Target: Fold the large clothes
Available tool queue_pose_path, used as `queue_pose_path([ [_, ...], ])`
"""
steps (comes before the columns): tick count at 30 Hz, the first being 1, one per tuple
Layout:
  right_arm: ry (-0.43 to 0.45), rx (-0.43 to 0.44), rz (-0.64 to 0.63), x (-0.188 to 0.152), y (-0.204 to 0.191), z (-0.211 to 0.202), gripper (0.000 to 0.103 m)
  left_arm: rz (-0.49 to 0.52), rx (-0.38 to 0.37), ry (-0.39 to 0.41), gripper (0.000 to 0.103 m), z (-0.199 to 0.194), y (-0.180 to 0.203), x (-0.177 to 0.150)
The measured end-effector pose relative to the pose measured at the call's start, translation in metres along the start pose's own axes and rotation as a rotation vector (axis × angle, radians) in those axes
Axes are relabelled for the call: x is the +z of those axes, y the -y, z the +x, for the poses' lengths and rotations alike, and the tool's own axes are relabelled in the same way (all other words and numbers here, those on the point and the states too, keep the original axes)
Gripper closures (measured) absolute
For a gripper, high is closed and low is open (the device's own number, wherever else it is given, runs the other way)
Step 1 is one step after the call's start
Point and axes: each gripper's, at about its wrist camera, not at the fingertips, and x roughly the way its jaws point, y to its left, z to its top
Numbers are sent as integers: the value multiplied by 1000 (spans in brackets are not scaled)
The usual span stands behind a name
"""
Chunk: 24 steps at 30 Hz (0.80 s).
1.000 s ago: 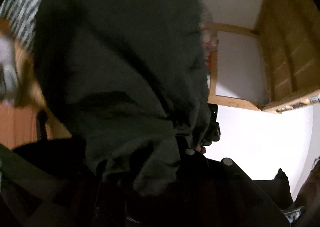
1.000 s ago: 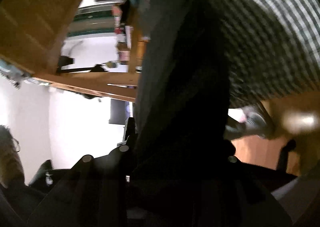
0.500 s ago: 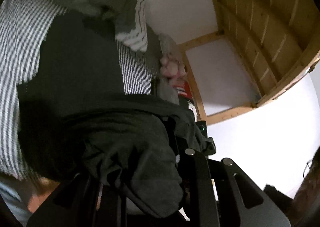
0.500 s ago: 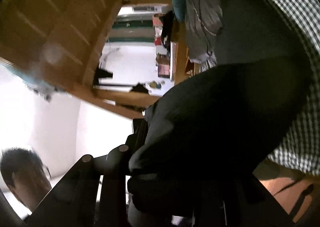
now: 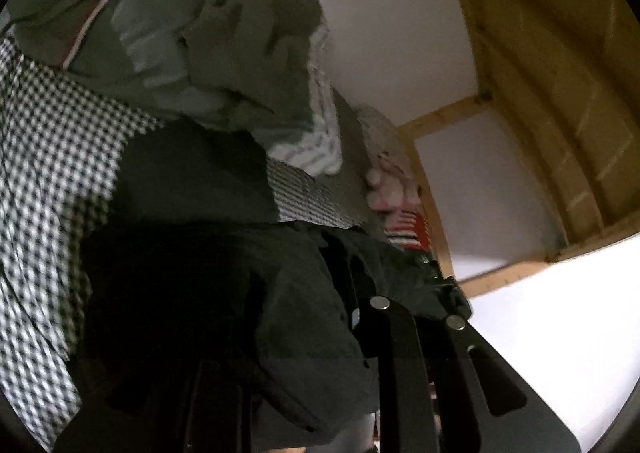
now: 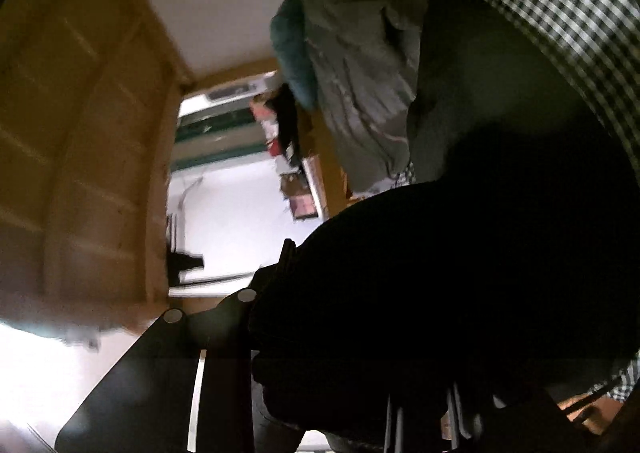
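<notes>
A large dark green garment (image 5: 208, 285) hangs bunched over my left gripper (image 5: 352, 293), which is shut on its edge; its far part (image 5: 192, 177) lies flat on the checked bed cover (image 5: 52, 157). In the right wrist view the same dark garment (image 6: 460, 273) covers my right gripper (image 6: 320, 293), which is shut on it; only one finger (image 6: 208, 317) shows. The garment's lower part (image 6: 480, 93) rests on the checked cover (image 6: 560, 1). Both cameras are tilted sideways.
A pile of grey-green clothes (image 5: 192, 33) lies on the bed beyond the garment, also in the right wrist view (image 6: 360, 53). A pink soft toy (image 5: 384, 181) and a teal cushion (image 6: 292, 49) sit by the wall. Sloped wooden ceiling panels (image 5: 560, 73) are overhead.
Both grippers have swung the garment down from hanging in front of the cameras towards the bed. The bed cover and clothes pile have come into view.
</notes>
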Motion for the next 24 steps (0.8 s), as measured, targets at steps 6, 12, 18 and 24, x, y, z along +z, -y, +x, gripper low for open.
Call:
queue_pose_path([
  [6, 32, -82, 163, 51, 2, 58, 77, 29, 105, 76, 72, -9, -9, 31],
  [12, 93, -176, 285, 92, 25, 92, 77, 187, 212, 328, 6, -68, 22, 24],
  [18, 55, -261, 355, 120, 37, 120, 77, 472, 379, -88, 6, 38, 31, -13],
  [24, -32, -294, 266, 131, 36, 119, 76, 16, 302, 111, 5, 47, -34, 51],
])
